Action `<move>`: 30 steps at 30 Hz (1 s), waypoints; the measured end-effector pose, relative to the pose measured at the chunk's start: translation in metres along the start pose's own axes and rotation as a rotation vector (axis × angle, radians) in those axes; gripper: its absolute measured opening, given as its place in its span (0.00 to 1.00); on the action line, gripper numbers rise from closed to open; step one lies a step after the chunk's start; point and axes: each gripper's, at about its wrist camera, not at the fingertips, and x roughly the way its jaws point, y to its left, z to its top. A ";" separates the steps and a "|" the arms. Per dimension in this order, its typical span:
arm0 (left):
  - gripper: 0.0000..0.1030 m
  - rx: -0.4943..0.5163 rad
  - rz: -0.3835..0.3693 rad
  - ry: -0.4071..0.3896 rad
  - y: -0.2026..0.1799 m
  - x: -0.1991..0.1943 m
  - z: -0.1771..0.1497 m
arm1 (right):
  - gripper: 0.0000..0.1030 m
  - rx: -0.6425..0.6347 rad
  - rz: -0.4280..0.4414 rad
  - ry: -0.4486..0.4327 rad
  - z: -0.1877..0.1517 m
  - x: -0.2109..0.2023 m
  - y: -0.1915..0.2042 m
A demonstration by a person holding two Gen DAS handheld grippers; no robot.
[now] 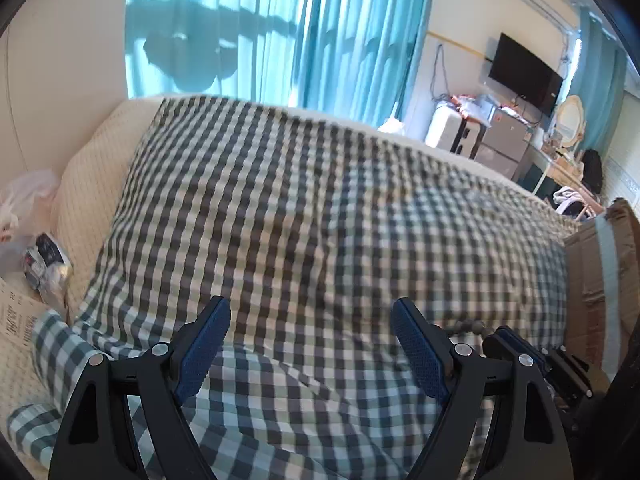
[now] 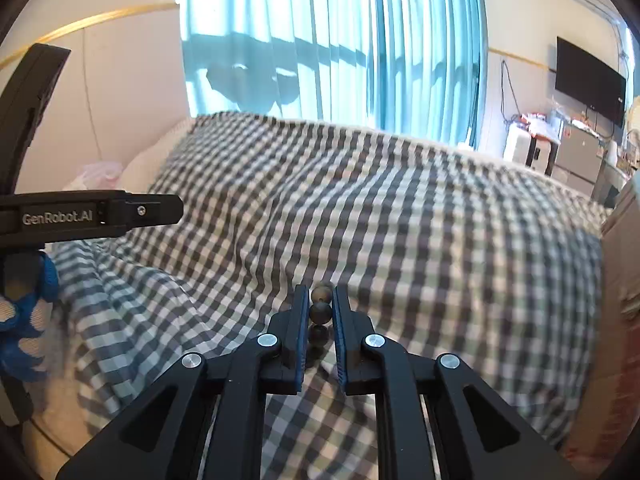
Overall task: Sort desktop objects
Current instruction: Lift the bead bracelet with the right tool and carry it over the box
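Pinching a string of dark round beads (image 2: 321, 312) lower centre, the right tongs (image 2: 321, 300) clamp them lengthwise, probably a bracelet; the left tongs (image 1: 310, 316) gape apart, empty, over the checked bedspread (image 1: 320, 200).

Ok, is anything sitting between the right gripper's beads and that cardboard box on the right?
Nothing visible does. The right gripper is shut on the string of dark round beads, held over the grey-and-white checked cloth. The brown cardboard box stands right of it, and only bare cloth shows between.
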 end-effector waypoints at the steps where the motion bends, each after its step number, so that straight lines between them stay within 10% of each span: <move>1: 0.83 0.004 -0.005 -0.010 -0.002 -0.004 0.002 | 0.11 -0.001 0.001 -0.006 0.002 -0.006 -0.002; 30: 0.81 0.091 -0.128 -0.358 -0.099 -0.178 0.028 | 0.11 -0.002 -0.113 -0.458 0.062 -0.234 -0.019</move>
